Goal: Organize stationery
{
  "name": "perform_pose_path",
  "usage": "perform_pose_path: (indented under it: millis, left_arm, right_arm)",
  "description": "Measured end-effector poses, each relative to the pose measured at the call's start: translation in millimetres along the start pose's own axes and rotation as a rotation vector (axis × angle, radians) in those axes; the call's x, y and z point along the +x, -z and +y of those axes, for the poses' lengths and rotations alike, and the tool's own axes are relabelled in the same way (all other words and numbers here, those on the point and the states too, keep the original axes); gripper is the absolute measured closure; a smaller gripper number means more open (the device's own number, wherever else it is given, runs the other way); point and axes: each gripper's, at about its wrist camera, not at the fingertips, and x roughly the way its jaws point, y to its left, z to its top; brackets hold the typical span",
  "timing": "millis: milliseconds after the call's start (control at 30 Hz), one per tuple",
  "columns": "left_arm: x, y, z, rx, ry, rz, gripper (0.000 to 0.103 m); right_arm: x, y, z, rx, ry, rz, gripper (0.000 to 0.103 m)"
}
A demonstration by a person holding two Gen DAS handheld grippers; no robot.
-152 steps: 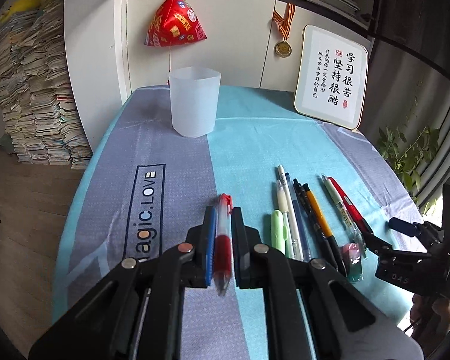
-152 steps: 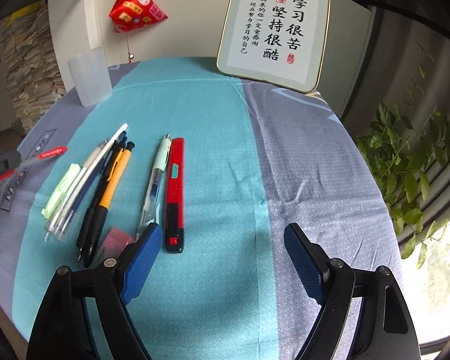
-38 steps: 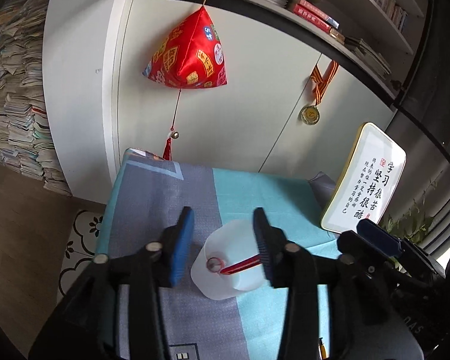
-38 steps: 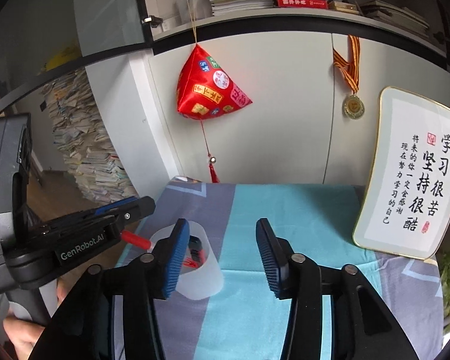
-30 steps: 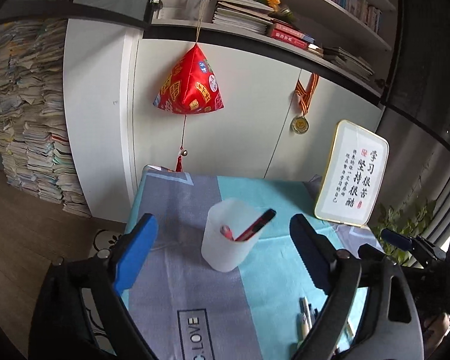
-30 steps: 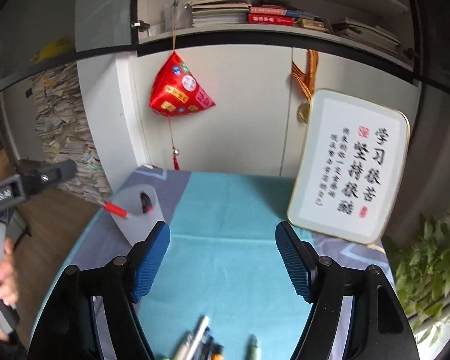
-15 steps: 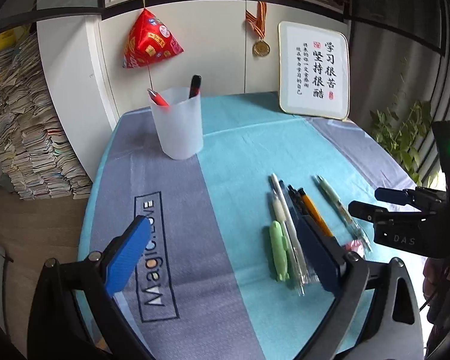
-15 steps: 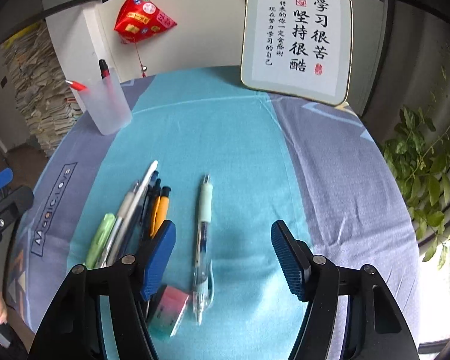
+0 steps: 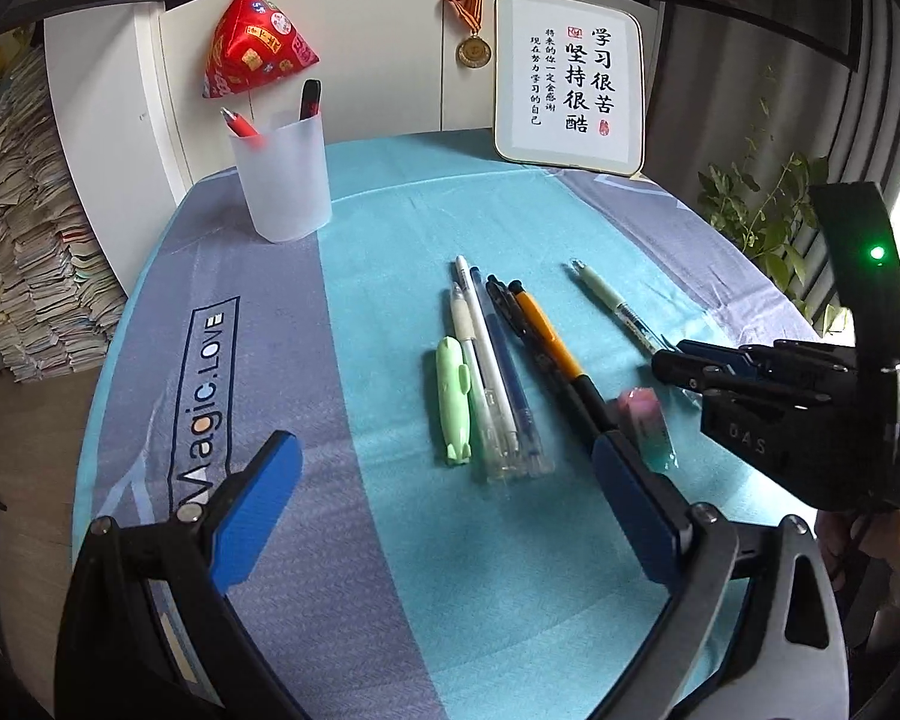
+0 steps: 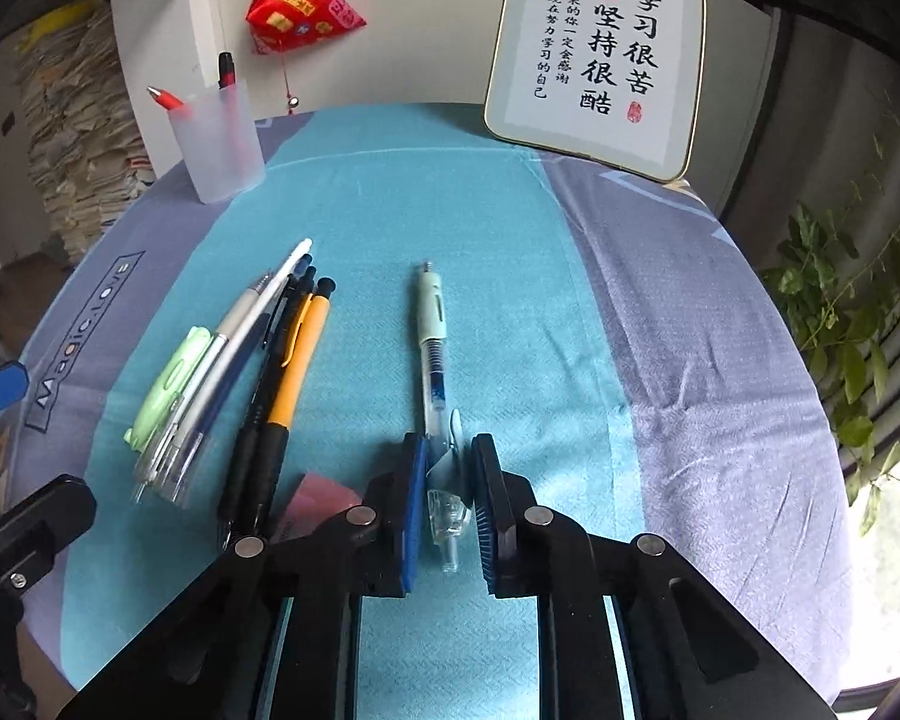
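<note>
Right gripper [image 10: 447, 498]: lower centre of the right wrist view. Jaws closing, with the clear tip end of the mint-green pen [image 10: 433, 336] between the blue pads; a sliver of gap shows on either side of the barrel, so the pads do not yet look pressed on it.

Mint-green pen: long axis runs from between the pads straight up the frame, nearly in line with the fingers, clicker end farthest from the gripper. It lies apart from the other pens, on the teal strip of the tablecloth [image 10: 510, 228].

Pen cluster [image 10: 234, 372]: left of centre, fanned side by side, tips toward the lower left; light green, white, blue, black and orange barrels. A pink eraser [image 10: 321, 495] sits just beside the right gripper's left finger.

Cup [image 10: 217, 141]: upper left, upright, translucent, already holding a red pen and a dark-capped item; well apart from the right gripper, up and to the left.

Left gripper [image 9: 444, 504]: lower centre of the left wrist view, spread wide, nothing between the pads. The cluster lies just ahead of it, long axes running up the frame. Judgement: the left is nearer the cluster, the right nearer the lone pen.
</note>
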Motion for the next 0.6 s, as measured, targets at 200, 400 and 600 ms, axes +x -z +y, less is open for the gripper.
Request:
perform_pose_path:
  millis: [200,400,600]
  left_arm:
    - [11.8,-2.3,9.0,-0.045,-0.002,0.011,0.006]
    - [22.1,-2.3,17.0,-0.083,0.003,0.031,0.006]
    - [32.8,-1.3,17.5,-0.087,0.019,0.045,0.022]
  right_arm:
    - [-3.4,0.1,-19.7,0.077,-0.084,-0.013,0.087]
    - [-2.1,0.3,-0.2,-0.031,0.012,-0.034,0.087]
    - [-5.5,4.9,-14.7,0.046,-0.054,-0.052,0.087]
